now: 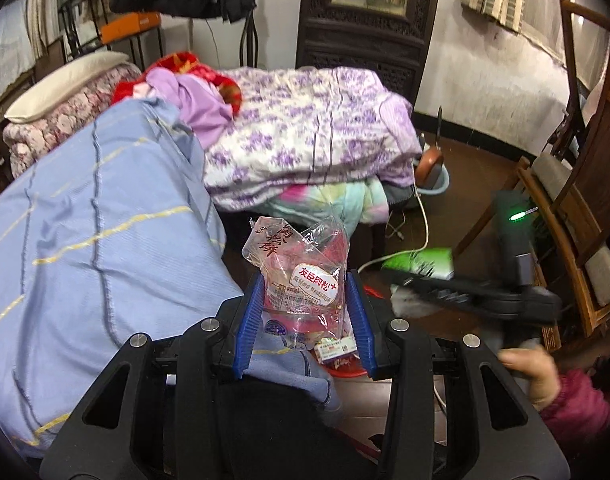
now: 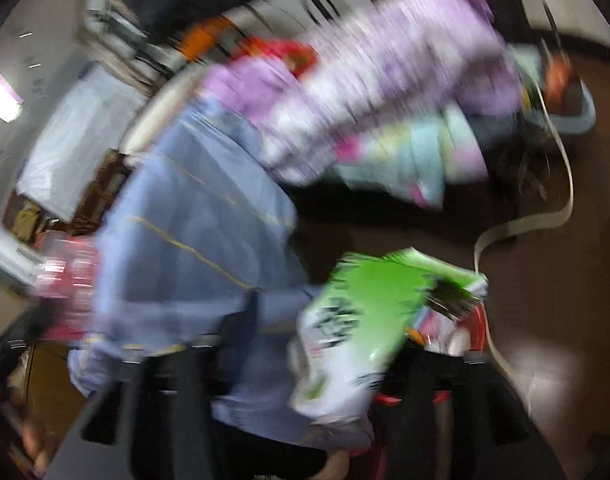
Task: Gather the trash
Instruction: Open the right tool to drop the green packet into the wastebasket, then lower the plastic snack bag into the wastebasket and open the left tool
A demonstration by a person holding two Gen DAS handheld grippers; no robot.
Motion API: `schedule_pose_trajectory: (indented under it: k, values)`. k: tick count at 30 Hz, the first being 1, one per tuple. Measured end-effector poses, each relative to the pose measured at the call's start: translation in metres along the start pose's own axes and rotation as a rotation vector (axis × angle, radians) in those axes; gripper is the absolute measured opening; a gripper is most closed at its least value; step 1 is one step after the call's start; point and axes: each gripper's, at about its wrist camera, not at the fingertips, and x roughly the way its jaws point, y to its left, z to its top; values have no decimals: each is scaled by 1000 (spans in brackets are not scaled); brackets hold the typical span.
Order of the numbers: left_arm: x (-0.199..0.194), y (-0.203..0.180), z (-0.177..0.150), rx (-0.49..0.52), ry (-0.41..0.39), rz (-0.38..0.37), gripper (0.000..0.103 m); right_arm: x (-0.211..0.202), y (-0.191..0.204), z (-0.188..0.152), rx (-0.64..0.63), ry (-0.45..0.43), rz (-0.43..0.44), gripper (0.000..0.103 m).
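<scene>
In the left wrist view my left gripper (image 1: 305, 300) is shut on a clear and red snack wrapper (image 1: 301, 276) with Chinese print, held above a red bin (image 1: 345, 366) on the floor. My right gripper (image 1: 417, 280) comes in from the right, holding a green and white packet (image 1: 425, 260). The right wrist view is heavily blurred; the green and white packet (image 2: 361, 320) sits between my right gripper's fingers (image 2: 329, 340), above the red bin (image 2: 461, 332). The red wrapper (image 2: 69, 276) shows at the left.
A bed with a blue blanket (image 1: 97, 232) and a purple floral quilt (image 1: 305, 136) fills the left. A wooden chair (image 1: 577, 216) stands at the right. A white cable (image 1: 421, 232) runs over the dark floor. A blue basin (image 1: 437, 184) is behind.
</scene>
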Motion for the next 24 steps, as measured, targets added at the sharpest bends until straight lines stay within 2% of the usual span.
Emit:
schedule_pose_trajectory:
  k: [2,4,6,9,11,13,14,16,18,21,24]
  values:
    - [8,-2,1,1,16,-6,42,12,-16,-4,70,37,18,60]
    - [16,-6,3,13,29,-13,42,10,-24,-5,105,31,46,60]
    - [24,-12,5,29,42,-21,42,0,-26,-4,93,4,63,61]
    - [36,-23,9,48,60,-39,42,-2,-27,3,83,-4,99,69]
    - [43,-29,10,49,74,-55,42,25,-23,7,42,79,42,91]
    - [48,-34,12,54,85,-62,42,51,-25,12,17,169,-65,87]
    - [49,-37,12,66,84,-55,42,63,-30,10,59,204,-106,83]
    - [47,-39,12,81,73,-39,42,59,-29,9,70,184,-52,81]
    - [49,-37,12,72,79,-51,42,47,-28,9,58,153,-73,82]
    - [51,-39,10,72,91,-56,42,30,-34,10,101,131,-41,82]
    - [54,-39,10,73,107,-63,42,10,-31,11,93,68,-41,82]
